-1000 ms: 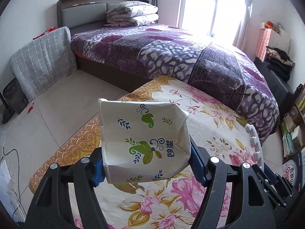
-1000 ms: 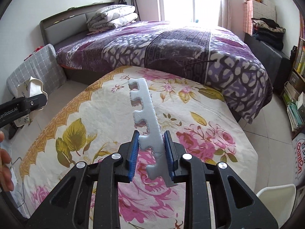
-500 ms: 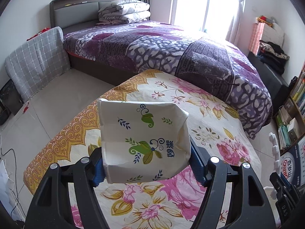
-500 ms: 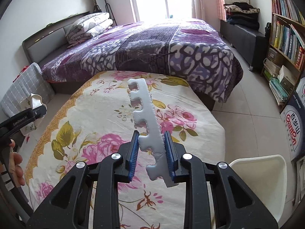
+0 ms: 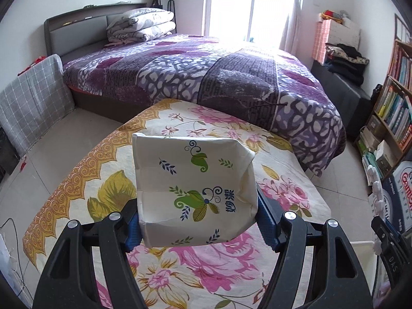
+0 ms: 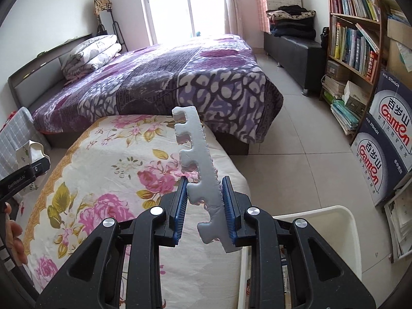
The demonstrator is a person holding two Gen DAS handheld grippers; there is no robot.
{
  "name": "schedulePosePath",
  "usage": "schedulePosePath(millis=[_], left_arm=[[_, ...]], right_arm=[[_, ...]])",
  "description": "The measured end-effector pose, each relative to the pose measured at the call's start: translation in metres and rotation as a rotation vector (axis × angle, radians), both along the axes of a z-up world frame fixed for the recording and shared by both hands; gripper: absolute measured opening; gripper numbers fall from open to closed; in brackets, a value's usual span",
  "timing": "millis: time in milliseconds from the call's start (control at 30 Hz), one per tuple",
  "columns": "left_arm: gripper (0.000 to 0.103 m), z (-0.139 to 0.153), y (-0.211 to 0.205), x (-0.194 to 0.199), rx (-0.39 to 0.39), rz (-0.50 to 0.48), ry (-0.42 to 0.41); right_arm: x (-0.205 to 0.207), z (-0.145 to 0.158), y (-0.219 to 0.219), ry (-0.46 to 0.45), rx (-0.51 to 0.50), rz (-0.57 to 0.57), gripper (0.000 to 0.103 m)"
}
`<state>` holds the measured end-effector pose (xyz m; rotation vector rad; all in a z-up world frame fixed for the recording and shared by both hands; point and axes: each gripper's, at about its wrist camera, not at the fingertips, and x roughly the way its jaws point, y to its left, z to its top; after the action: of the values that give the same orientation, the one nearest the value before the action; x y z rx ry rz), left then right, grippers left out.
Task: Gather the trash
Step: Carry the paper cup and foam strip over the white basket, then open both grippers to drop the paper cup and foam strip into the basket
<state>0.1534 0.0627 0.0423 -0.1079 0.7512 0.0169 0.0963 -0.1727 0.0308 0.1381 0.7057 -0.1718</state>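
My left gripper (image 5: 198, 225) is shut on a white tissue pack wrapper (image 5: 193, 193) with green leaf print, held above the flower-patterned table cloth (image 5: 108, 170). My right gripper (image 6: 204, 206) holds a notched white foam strip (image 6: 199, 170); its jaws stand wider than before and the strip leans on the right pad. A white bin (image 6: 332, 221) sits just right of and below the right gripper. The foam strip (image 5: 377, 193) and right gripper also show at the right edge of the left wrist view. The left gripper with the wrapper (image 6: 31, 152) shows at the left edge of the right wrist view.
A bed with a purple blanket (image 6: 180, 77) stands behind the table. A bookshelf (image 6: 355, 36) and water cartons (image 6: 381, 149) line the right wall. A dark bench with clothes (image 6: 293, 43) stands at the back right. A grey checked cushion (image 5: 31, 100) leans left.
Both grippers have swung right, toward the table's right end and the white bin. The right jaws have opened a little and the foam strip has tilted to the right pad.
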Motion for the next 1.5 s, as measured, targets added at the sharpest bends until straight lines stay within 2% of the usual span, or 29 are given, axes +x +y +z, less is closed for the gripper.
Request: schedulePosePath(millis=[367, 633, 933, 1100, 1200, 1367, 1433, 1500], left_arm=[[0.070, 0.004, -0.082, -0.019, 0.013, -0.208, -0.035], [0.070, -0.004, -0.151, -0.040, 0.038, -0.414, -0.033], [0.071, -0.020, -0.225, -0.074, 0.082, -0.657, -0.016], [0.075, -0.032, -0.252, -0.085, 0.045, -0.775, 0.049], [0.078, -0.033, -0.260, -0.088, -0.011, -0.812, 0.087], [0.083, -0.031, -0.258, -0.086, -0.133, -0.844, 0.161], [0.083, -0.029, -0.252, -0.085, -0.143, -0.818, 0.162], [0.084, -0.024, -0.242, -0.085, -0.120, -0.773, 0.132]], right_arm=[[-0.020, 0.008, -0.069, 0.024, 0.040, -0.175, 0.027], [-0.042, 0.006, -0.120, 0.059, 0.086, -0.299, 0.029], [-0.079, 0.015, -0.169, -0.002, 0.111, -0.446, 0.055], [-0.097, 0.019, -0.197, -0.025, 0.141, -0.508, 0.062], [-0.106, 0.019, -0.207, -0.030, 0.142, -0.536, 0.065], [-0.115, 0.021, -0.209, -0.039, 0.100, -0.548, 0.079], [-0.116, 0.022, -0.206, -0.047, 0.083, -0.544, 0.080], [-0.116, 0.022, -0.196, -0.059, 0.051, -0.536, 0.084]])
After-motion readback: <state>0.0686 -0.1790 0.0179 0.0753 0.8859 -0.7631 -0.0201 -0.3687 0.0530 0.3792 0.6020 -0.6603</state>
